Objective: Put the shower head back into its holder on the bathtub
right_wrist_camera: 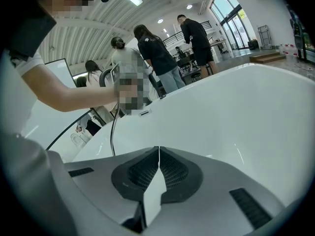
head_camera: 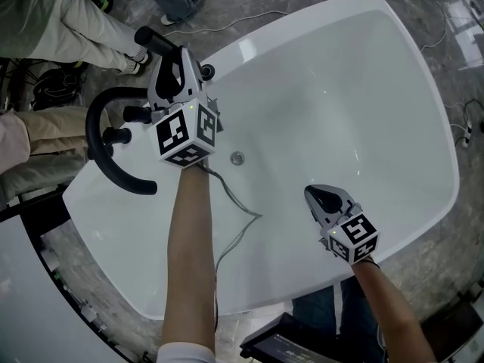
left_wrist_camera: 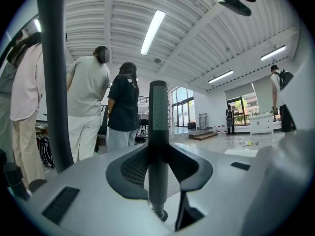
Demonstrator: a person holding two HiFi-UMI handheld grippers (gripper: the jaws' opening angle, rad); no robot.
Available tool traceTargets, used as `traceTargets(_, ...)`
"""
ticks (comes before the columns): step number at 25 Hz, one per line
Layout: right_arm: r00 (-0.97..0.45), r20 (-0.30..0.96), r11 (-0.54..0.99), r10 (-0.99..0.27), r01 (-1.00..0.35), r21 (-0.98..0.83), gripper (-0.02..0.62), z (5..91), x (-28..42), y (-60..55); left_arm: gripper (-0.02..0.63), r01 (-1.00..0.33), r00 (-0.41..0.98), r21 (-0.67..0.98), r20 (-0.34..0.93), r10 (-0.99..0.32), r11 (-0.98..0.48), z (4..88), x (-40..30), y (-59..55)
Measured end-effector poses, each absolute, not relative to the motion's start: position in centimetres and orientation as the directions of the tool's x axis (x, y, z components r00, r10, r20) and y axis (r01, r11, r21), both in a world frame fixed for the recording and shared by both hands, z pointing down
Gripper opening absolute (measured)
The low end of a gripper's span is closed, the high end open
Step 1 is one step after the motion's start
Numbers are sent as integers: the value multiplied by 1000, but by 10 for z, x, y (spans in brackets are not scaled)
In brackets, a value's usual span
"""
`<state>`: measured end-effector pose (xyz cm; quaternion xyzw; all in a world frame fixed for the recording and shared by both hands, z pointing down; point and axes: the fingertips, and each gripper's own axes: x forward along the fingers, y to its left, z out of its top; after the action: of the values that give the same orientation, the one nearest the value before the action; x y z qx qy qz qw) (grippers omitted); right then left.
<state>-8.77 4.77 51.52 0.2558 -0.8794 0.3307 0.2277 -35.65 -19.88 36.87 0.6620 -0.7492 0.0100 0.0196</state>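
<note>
The shower head (head_camera: 156, 41) is a slim black wand, and my left gripper (head_camera: 177, 57) is shut on its handle at the far left rim of the white bathtub (head_camera: 393, 44). In the left gripper view the wand (left_wrist_camera: 158, 132) stands upright between the pads, and the left gripper (left_wrist_camera: 158, 178) points level. Its grey hose (head_camera: 236, 203) trails down into the tub. A small black fitting (head_camera: 206, 72) sits on the rim just right of the gripper. My right gripper (head_camera: 321, 197) hovers over the tub's near right side, shut and empty (right_wrist_camera: 158, 156).
A black arched faucet (head_camera: 102, 146) with two knobs (head_camera: 134, 114) stands on the rim left of my left gripper; its pipe (left_wrist_camera: 54, 82) is close by. The drain (head_camera: 237, 157) lies in the tub floor. Several people stand beyond the rim (head_camera: 68, 13). Cables cross the floor (head_camera: 454, 116).
</note>
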Motion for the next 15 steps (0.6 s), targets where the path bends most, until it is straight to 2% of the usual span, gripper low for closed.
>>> traceTargets(15, -771, 564, 616, -295, -605, -504, 8, 528, -87, 56, 121, -980, -184, 64, 59, -981, 188, 397, -366, -196)
